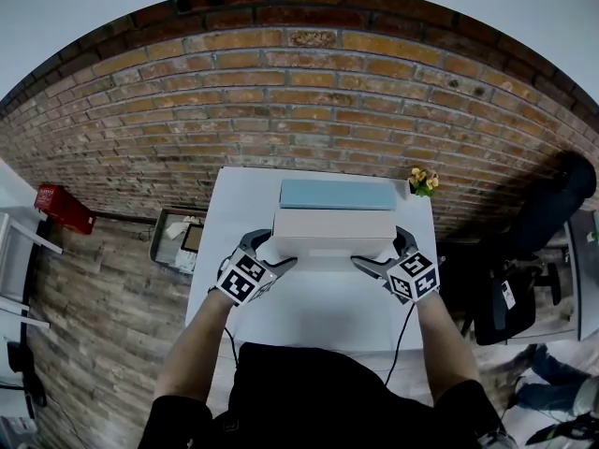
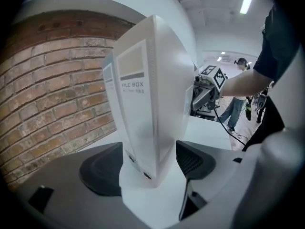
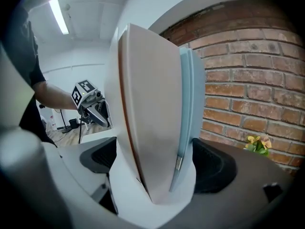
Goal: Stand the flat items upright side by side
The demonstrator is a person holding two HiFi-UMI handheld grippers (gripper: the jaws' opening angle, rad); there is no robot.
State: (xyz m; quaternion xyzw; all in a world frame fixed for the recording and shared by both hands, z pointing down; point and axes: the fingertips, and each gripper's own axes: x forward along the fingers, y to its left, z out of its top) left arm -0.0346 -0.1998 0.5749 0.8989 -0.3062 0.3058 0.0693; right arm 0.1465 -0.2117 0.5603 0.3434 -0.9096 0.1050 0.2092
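Both tools are released: my left gripper [image 2: 151,162] straddles one end of the upright white plastic file box [image 1: 333,233], my right gripper [image 3: 155,168] its other end plus the pale blue file box [image 1: 337,194] touching behind it. Both boxes stand near the white worktop's [image 1: 318,321] back edge.

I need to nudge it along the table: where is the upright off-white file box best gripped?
Take the off-white file box by its narrow ends, from left and right. Standing on a long edge, only its slim thickness probably fits between jaws; the light blue file box stands close behind.
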